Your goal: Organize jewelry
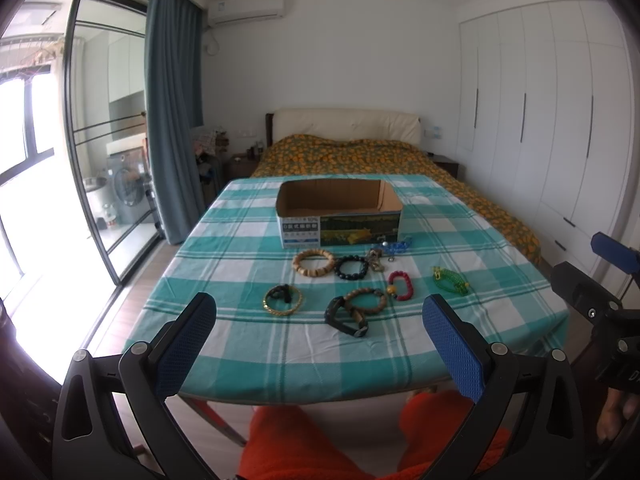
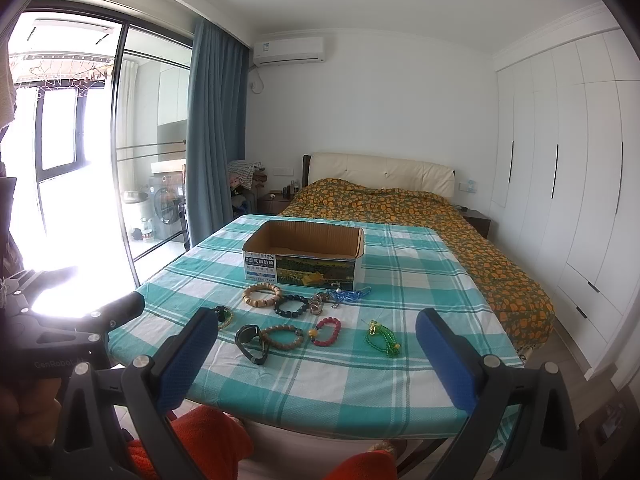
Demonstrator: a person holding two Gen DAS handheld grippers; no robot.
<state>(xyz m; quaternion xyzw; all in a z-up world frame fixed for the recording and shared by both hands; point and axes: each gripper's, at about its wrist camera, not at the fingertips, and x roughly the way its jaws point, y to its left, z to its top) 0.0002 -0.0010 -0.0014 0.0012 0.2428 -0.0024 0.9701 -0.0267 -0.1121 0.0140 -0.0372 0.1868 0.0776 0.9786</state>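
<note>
Cardboard box (image 1: 339, 213) holds nothing visible; bracelets (image 1: 352, 280) lie outside.

Bracelets (image 1: 352, 280) lie on table (image 1: 224, 360) before box (image 1: 338, 216), bed (image 1: 360, 156) behind

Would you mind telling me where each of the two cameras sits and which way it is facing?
Left wrist: on the left gripper, before the table's near edge, facing the cardboard box and bed; its open fingers, orange-clad legs and the right gripper's body at right show.
Right wrist: on the right gripper, slightly further right, facing likewise; open fingers and the left gripper's body at left show.
Shared: box, bracelets such as the red bracelet, checked tablecloth.
</note>
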